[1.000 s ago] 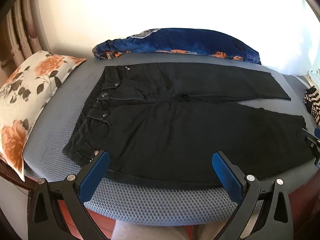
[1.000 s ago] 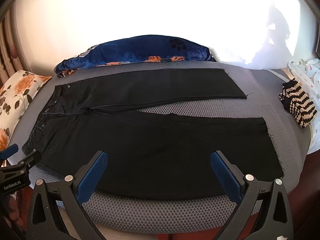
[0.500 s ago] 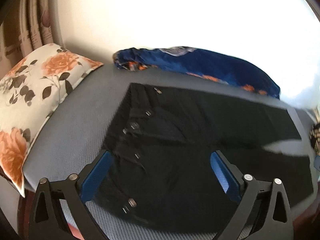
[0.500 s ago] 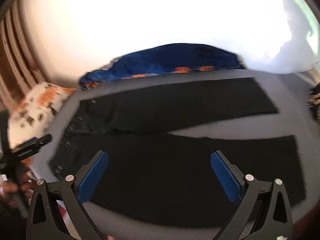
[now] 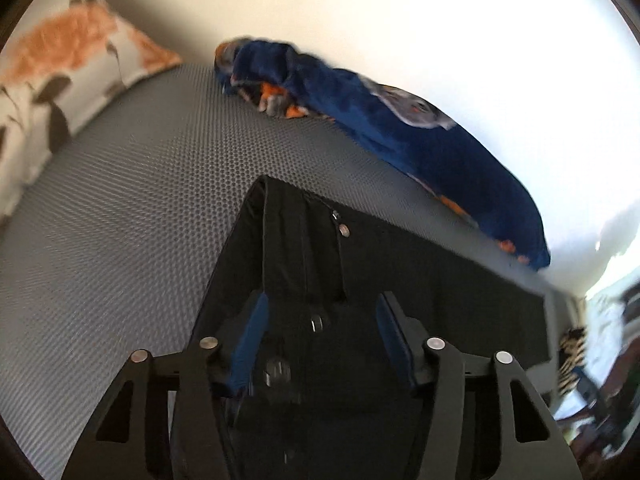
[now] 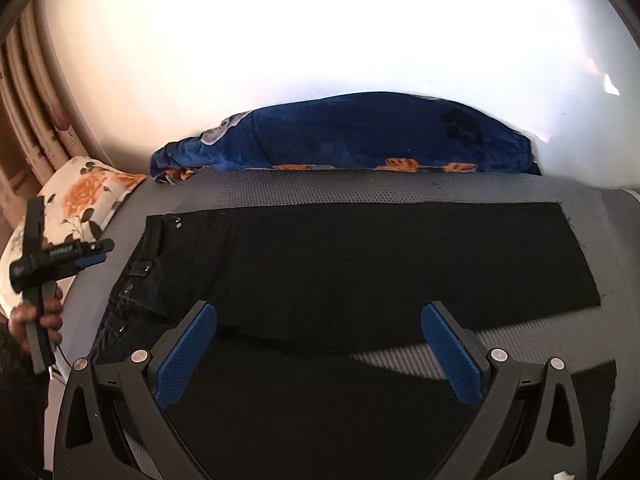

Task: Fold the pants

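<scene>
The left wrist view looks steeply down, close over the waistband end of the black pants [image 5: 360,280], facing the pillow [image 5: 60,80]. The right wrist view sits farther back, facing the wall. Both share the pants [image 6: 360,264], pillow [image 6: 80,200] and blue blanket [image 6: 360,136].

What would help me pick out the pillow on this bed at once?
Start from the grey mesh mattress where the black pants lie spread. Follow their waistband end to the mattress's left edge: the pillow leans there, beside the curtain. Unlike the dark blue blanket along the wall, it is cream with large orange roses.
</scene>
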`<action>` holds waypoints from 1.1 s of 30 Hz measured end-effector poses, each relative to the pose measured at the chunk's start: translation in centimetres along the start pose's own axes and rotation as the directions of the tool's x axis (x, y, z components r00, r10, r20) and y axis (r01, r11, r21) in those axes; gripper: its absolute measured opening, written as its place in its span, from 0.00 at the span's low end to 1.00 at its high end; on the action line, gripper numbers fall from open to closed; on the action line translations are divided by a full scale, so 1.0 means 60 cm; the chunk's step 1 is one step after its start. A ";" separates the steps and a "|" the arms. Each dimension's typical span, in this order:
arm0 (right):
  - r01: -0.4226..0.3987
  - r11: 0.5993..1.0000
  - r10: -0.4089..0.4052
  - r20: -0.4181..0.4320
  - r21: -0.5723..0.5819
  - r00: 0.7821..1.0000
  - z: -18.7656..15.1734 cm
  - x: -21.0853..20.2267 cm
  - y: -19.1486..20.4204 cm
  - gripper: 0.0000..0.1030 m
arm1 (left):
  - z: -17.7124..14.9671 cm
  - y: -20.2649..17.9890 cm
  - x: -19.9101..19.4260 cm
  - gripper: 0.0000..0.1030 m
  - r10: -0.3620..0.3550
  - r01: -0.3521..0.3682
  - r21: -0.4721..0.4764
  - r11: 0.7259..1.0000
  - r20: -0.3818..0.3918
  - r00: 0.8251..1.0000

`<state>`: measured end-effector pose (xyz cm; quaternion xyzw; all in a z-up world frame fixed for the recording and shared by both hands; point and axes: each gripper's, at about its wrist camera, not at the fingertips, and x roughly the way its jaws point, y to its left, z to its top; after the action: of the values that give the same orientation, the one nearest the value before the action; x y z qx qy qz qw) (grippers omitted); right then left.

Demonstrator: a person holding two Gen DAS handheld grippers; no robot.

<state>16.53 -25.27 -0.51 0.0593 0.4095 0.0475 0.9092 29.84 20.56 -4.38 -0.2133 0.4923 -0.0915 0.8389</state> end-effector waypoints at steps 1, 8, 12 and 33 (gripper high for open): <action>-0.002 1.000 0.002 -0.009 -0.003 1.000 0.005 0.011 0.002 0.99 | 0.013 0.009 0.014 0.52 -0.014 0.014 -0.010 1.000 -0.013 1.000; -0.007 1.000 0.007 -0.065 0.004 0.998 0.024 0.084 0.009 0.99 | 0.074 0.059 0.087 0.47 -0.038 0.035 -0.045 0.998 -0.064 0.997; -0.006 1.000 0.007 -0.089 0.006 0.996 0.035 0.118 0.013 0.99 | 0.096 0.079 0.118 0.40 -0.095 0.090 -0.054 0.995 -0.103 0.990; -0.066 0.991 0.053 -0.121 -0.114 0.991 0.108 0.247 0.046 0.99 | 0.138 0.043 0.211 0.39 -0.331 0.336 -0.008 0.942 -0.192 0.924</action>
<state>31.04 -20.97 -6.78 0.0151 0.4568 0.1020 0.8836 43.15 20.50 -11.99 -0.2738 0.5257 -0.2588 0.7627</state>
